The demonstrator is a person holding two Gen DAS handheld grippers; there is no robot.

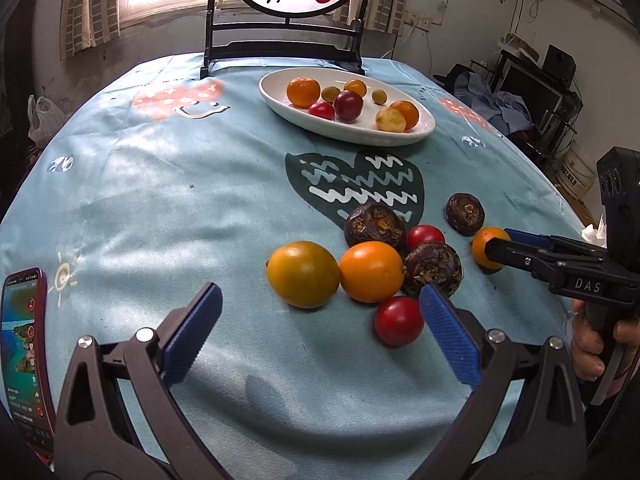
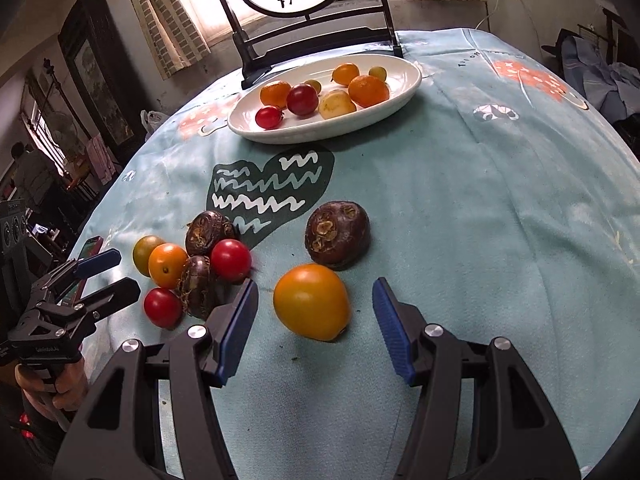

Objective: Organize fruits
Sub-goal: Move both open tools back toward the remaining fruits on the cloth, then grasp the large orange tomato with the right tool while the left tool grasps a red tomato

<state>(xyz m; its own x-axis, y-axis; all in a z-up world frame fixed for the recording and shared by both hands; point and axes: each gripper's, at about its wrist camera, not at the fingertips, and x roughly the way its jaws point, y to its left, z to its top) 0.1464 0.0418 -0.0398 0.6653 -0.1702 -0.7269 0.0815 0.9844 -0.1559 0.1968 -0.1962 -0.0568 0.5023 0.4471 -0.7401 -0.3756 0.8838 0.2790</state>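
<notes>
A white oval plate [image 1: 416, 134] [image 2: 408, 88] at the far side holds several small fruits. Loose fruits lie on the cloth nearer me: two orange fruits [image 1: 303, 273], two red tomatoes [image 1: 399, 320], dark water chestnuts [image 1: 375, 225]. My left gripper [image 1: 320, 312] is open and empty, just short of this cluster. My right gripper [image 2: 316, 308] is open around an orange fruit [image 2: 312, 301] that rests on the cloth, its pads apart from it. That fruit [image 1: 482, 252] and the right gripper [image 1: 502, 242] also show in the left wrist view. A lone water chestnut [image 2: 337, 235] lies just beyond.
A light blue tablecloth [image 1: 160, 200] covers the round table. A phone [image 1: 24, 344] lies at the left edge. A dark wooden stand with a round painted screen [image 1: 284, 12] rises behind the plate. Furniture and clutter stand beyond the table's right edge.
</notes>
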